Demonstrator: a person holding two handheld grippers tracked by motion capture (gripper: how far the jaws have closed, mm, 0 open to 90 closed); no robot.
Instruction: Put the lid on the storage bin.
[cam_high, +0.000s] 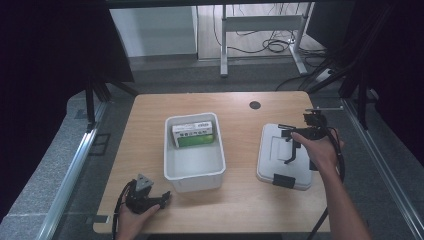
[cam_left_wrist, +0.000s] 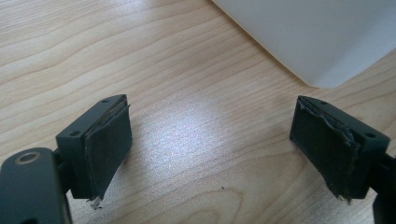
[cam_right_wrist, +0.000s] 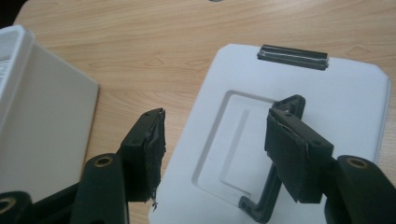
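Apparently the lid (cam_high: 284, 156) lies flat on the bench (cam_high: 240, 200), right of the bin (cam_high: 194, 150). The right hand-held gripper (cam_right_wrist: 219, 154) hovers over it, jaws apart — straddle the handle (cam_right_wrist: 275, 177) squarely. The left hand-held gripper (cam_left_wrist: 212, 140) rests open, near-left.

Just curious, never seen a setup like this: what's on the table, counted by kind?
White open bin: 1
White lid with dark handle: 1
Green-and-white box inside the bin: 1
Hand-held claws: 2, left claw, right claw
Total: 5
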